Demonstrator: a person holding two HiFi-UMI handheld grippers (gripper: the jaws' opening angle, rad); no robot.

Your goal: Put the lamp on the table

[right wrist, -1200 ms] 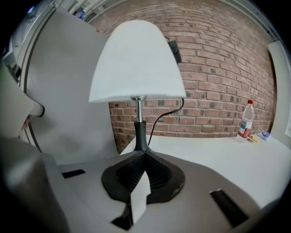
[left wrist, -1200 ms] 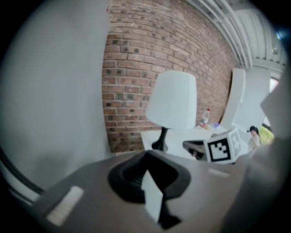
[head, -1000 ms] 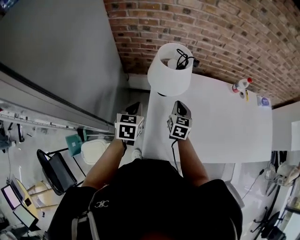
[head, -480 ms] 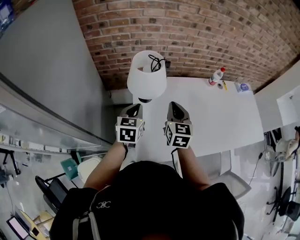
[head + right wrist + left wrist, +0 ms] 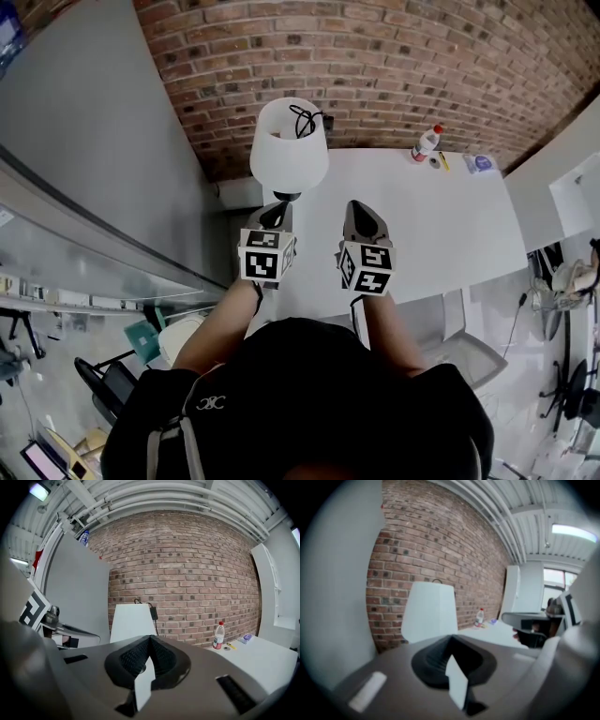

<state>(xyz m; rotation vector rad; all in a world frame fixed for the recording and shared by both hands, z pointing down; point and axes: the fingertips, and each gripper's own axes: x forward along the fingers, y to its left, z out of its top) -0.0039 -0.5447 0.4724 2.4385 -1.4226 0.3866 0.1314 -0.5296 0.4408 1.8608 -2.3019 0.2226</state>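
The lamp (image 5: 289,155) has a white shade with a black cord looped in its open top. It stands upright at the far left corner of the white table (image 5: 441,225), close to the brick wall. The lamp's shade also fills the middle of the left gripper view (image 5: 429,611) and of the right gripper view (image 5: 132,620). My left gripper (image 5: 275,214) points at the lamp's dark foot from just short of it, shut and holding nothing. My right gripper (image 5: 360,214) is beside it over the table, also shut and empty.
A plastic bottle (image 5: 427,142) with a red cap and a few small items stand at the table's far edge. A grey partition (image 5: 84,141) runs along the left. A grey chair (image 5: 469,347) is at the table's near right side.
The head view has swung, so the table now sits further right. Both grippers have stayed shut and side by side, a little lower in the view. The lamp stands where it was.
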